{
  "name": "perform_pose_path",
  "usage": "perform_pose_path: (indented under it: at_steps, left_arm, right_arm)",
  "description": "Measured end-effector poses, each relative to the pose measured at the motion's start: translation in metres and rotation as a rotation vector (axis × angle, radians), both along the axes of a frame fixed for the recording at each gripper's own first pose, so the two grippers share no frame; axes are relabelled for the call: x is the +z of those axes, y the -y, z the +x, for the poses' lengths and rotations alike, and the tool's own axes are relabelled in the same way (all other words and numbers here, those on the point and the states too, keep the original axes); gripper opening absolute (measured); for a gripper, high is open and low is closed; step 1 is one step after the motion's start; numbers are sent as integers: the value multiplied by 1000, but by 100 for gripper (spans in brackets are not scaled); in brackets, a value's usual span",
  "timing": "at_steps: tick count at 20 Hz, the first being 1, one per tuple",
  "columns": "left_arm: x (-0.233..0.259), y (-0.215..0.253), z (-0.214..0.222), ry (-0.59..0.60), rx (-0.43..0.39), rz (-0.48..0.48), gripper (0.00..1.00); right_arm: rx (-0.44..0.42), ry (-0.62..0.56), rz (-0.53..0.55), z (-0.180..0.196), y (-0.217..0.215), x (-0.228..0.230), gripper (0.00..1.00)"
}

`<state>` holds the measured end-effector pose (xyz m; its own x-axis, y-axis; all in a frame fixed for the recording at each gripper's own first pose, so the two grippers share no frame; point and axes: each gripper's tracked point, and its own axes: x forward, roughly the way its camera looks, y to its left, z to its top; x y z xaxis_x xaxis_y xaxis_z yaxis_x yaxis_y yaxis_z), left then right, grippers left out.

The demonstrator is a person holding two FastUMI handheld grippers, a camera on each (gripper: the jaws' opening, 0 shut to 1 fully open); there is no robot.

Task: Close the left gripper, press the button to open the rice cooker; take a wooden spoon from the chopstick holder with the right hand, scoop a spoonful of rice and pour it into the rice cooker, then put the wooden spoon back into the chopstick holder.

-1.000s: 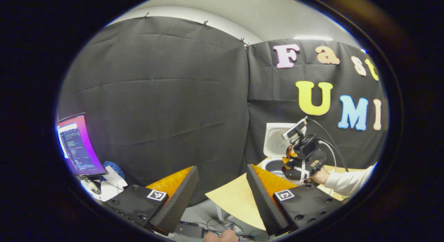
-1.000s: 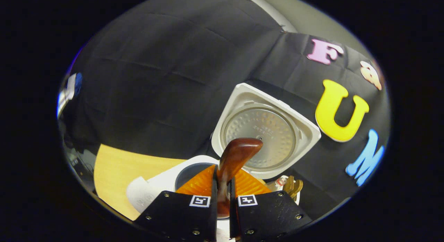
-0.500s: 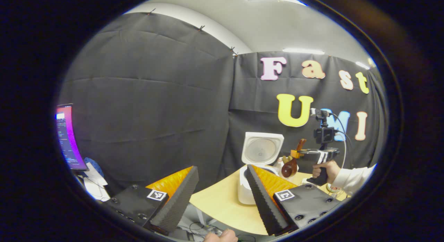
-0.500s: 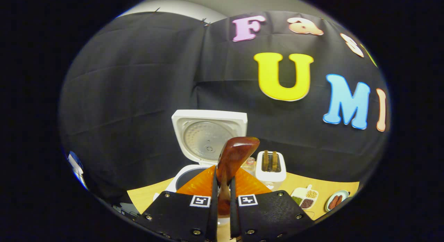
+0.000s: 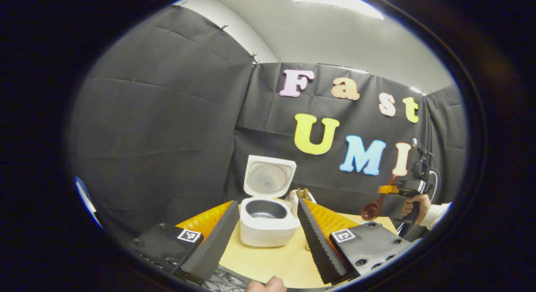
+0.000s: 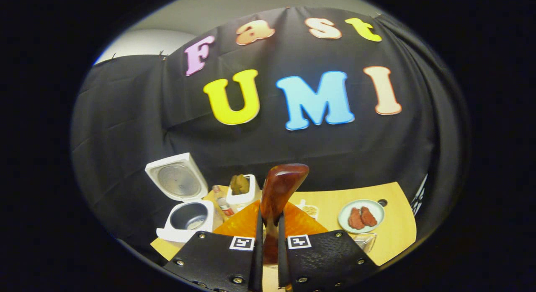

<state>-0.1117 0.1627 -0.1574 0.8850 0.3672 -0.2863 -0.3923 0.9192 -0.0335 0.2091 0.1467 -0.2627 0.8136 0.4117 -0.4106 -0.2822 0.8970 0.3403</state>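
Right now the right gripper (image 6: 268, 241) is clamping its fingers on the spoon (image 6: 279, 189) — the handle is sitting between them and the bowl is sticking up ahead of them, raised above the table (image 6: 393, 225). From the left gripper view the same spoon (image 5: 372, 208) is hanging bowl-down from that gripper, which a hand (image 5: 412, 205) in a white sleeve is holding at the far right, well apart from the cooker (image 5: 268, 223).

The cooker is standing on the table with its lid (image 5: 269, 177) tilted up and back, the dark pot inside showing. The holder (image 6: 243, 191) is standing just beside the cooker (image 6: 186, 218), on its right in the right gripper view, with utensils poking out of the top. A plate (image 6: 361, 216) with reddish pieces is lying farther right.

The left gripper (image 5: 266, 237) is hovering in front of the cooker with its fingers spread wide apart — nothing between them.
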Motion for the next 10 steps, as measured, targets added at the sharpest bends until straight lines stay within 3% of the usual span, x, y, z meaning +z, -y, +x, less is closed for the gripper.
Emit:
perform_pose_path:
  at_steps: [4,10]
  left_arm:
    - [-6,34,9,-49,36,30,94]
    - [-35,113,41,-149,91,30,94]
  right_arm:
    - [-79,-80,20,16,83,-58,14]
    - [-97,-173,33,32,141,-143,14]
